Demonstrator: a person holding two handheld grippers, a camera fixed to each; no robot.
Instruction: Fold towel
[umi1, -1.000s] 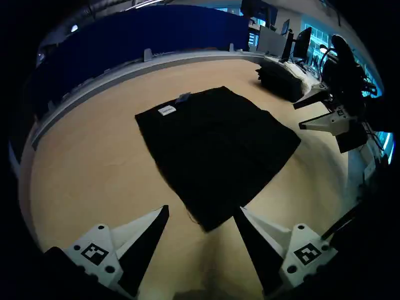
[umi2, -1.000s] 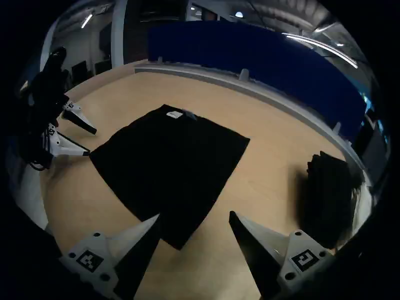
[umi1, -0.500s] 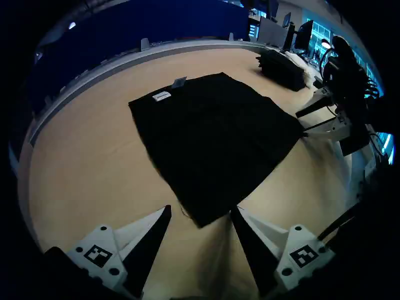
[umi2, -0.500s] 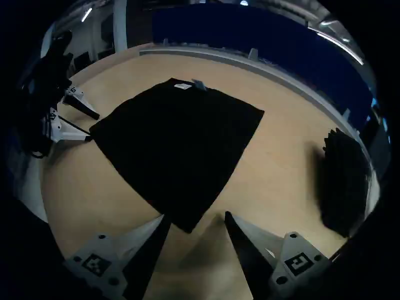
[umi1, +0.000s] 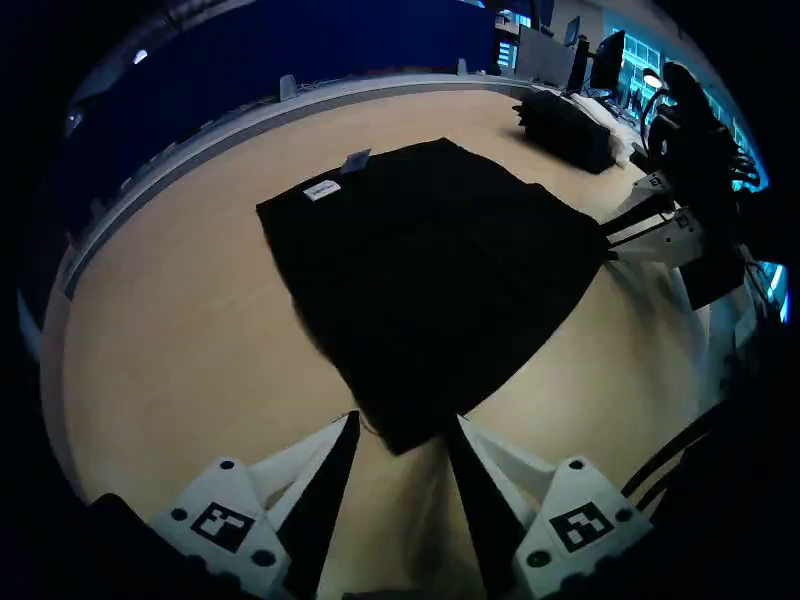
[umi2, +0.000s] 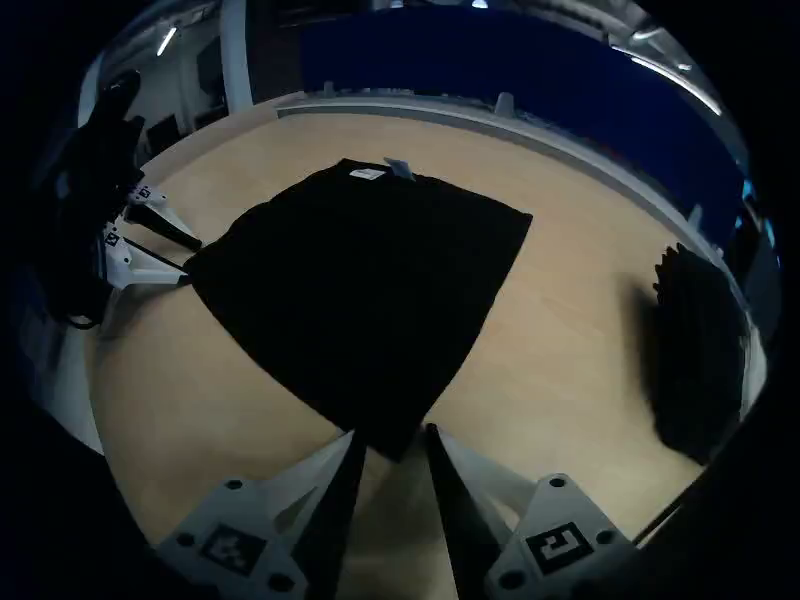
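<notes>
A pale wooden table (umi1: 180, 330) spreads wide under my two claws, edged at its far side by a grey rail and a dark blue partition (umi1: 250, 60). The black towel (umi1: 430, 260) lies flat and open in the middle of the table, one layer, with one corner pointing at each of my cameras. A stack of dark folded cloths (umi1: 565, 130) sits well apart from it, near the table's far end.

In the left gripper view, my left claw (umi1: 400, 440) straddles the towel's near corner: its two fingers are spread, with the tip of the cloth lying in the gap and neither finger visibly pressing on it. In the right gripper view, my right claw (umi2: 395, 445) frames another corner the same way. Its fingers are closer together, yet a strip of table shows between them, so they stand apart and pinch nothing that I can see. Each claw shows small in the other's view, at a side corner of the cloth.

A small white label (umi1: 322, 190) sits at the towel's far edge, a grey tab just beside it.
</notes>
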